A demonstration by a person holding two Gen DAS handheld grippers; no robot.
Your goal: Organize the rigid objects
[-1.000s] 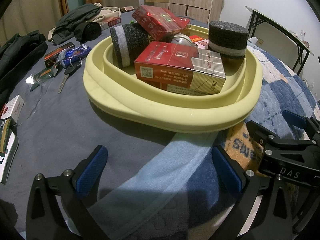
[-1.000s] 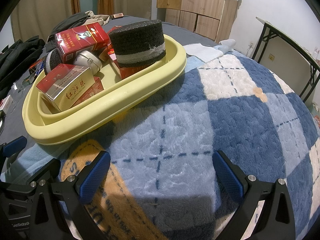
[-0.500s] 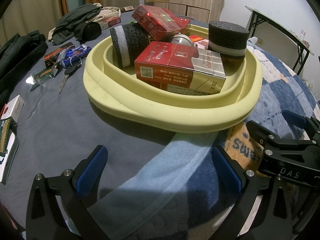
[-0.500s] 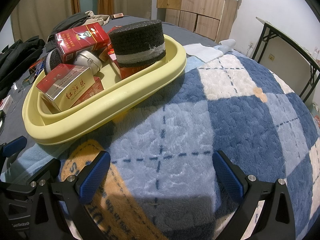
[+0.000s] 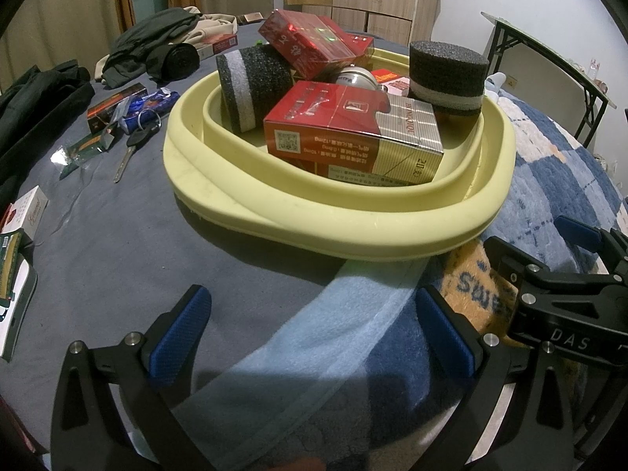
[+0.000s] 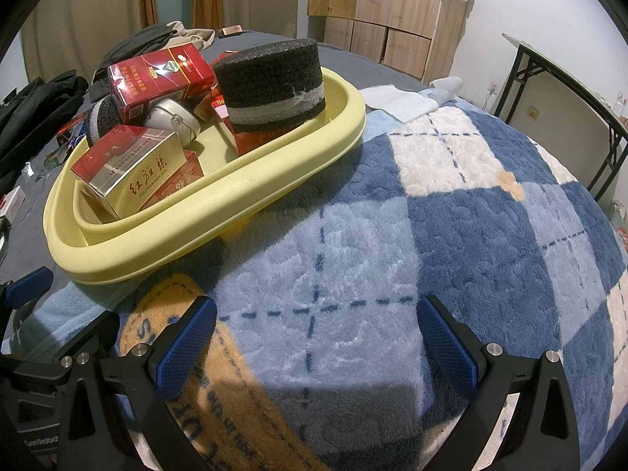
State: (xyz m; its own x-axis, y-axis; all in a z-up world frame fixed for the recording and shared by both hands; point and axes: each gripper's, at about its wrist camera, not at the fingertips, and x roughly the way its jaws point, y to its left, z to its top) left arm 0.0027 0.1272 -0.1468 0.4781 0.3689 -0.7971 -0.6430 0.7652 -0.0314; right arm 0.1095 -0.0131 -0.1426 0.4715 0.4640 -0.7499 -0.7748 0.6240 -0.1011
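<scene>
While both grippers — left (image 5: 312,327) and right (image 6: 316,339) — stand spread and empty, the yellow basin's (image 5: 353,231) rim lies just ahead.

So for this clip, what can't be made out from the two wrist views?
- Floor of the yellow basin: hidden in both views by the red-and-gold carton and the foam cylinders.
- Metal tin: mostly covered by cartons; label too small to read.
- Items beside the key, left wrist view: small, wrappers unreadable.
- Boxes at the left edge: cut off by the fisheye rim.
- Left gripper and right gripper: open, empty; hands out of frame.
</scene>
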